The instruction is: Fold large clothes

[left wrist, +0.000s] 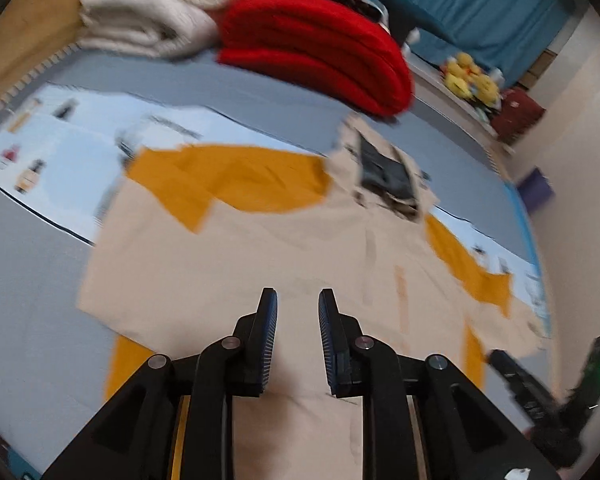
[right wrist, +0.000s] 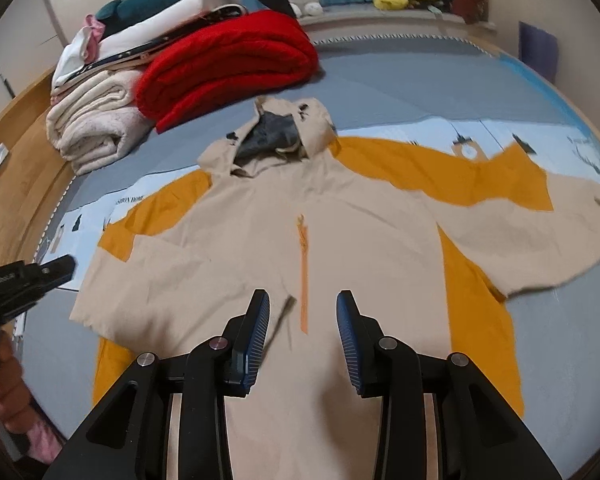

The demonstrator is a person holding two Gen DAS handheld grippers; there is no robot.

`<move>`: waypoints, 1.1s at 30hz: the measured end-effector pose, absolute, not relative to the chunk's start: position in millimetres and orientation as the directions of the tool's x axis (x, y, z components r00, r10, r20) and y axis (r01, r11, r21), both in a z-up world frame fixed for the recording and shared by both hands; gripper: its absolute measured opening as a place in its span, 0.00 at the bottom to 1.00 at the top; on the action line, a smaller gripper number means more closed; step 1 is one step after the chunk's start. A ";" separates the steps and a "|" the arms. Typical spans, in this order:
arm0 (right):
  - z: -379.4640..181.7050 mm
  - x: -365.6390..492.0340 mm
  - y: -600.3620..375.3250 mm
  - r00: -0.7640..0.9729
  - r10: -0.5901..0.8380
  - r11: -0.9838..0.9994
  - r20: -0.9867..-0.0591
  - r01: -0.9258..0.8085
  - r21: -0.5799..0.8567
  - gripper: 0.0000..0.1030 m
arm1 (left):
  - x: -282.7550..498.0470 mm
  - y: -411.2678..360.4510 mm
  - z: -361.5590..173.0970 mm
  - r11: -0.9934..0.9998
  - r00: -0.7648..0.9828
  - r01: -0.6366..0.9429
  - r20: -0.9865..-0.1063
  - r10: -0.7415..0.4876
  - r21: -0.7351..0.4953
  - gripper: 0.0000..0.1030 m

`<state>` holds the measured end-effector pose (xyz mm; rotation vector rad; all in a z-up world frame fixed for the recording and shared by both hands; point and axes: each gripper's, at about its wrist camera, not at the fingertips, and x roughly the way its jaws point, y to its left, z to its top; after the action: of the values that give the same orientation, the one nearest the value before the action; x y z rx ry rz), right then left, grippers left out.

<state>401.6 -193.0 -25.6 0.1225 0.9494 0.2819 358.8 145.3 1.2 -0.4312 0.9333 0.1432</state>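
Both grippers tilted down over the bed, pointing toward its far edge. Left gripper hanging above the jacket body, jaws slightly parted, nothing between them; also poking in from the left side of the right wrist view, hand below it. Right gripper over the lower front, jaws released and straddling the orange zipper without touching fabric. Jacket lying flat, front up, in the middle of the bed: long axis from near edge to far edge, hood toward the far side. One sleeve folded in across the chest, other spread toward the bed's right edge. Red blanket and white blanket stacked by the far left corner.
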 end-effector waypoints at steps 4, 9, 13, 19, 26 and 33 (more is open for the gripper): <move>-47.2 406.2 -171.9 0.506 0.327 0.944 -0.798 -0.215 0.251 0.28 | 373.8 137.2 -40.1 0.937 0.525 -0.324 -0.849 0.061 -0.133 0.18; -94.2 411.1 -138.6 0.354 0.377 0.920 -0.856 -0.246 0.304 0.32 | 401.7 153.3 -36.0 0.942 0.562 -0.304 -0.825 0.058 -0.141 0.18; -133.9 414.0 -127.6 0.216 0.417 0.904 -0.883 -0.198 0.378 0.35 | 406.3 168.1 -35.6 0.940 0.564 -0.318 -0.822 0.084 -0.122 0.18; -170.0 421.2 -118.4 0.118 0.400 0.913 -0.909 -0.142 0.383 0.36 | 413.4 181.4 -34.7 0.928 0.559 -0.338 -0.827 0.064 -0.156 0.18; -161.9 431.1 -103.2 0.170 0.408 0.906 -0.897 -0.197 0.375 0.08 | 419.9 200.5 -30.0 0.915 0.565 -0.377 -0.819 0.103 -0.144 0.18; -96.7 461.4 -151.5 0.453 0.382 0.924 -0.806 -0.160 0.348 0.03 | 424.0 227.5 -28.5 0.871 0.564 -0.465 -0.812 0.153 -0.159 0.18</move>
<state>461.4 -151.5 -96.7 0.2354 1.0507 0.3389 424.0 227.5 -28.5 -0.3786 0.9038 0.3738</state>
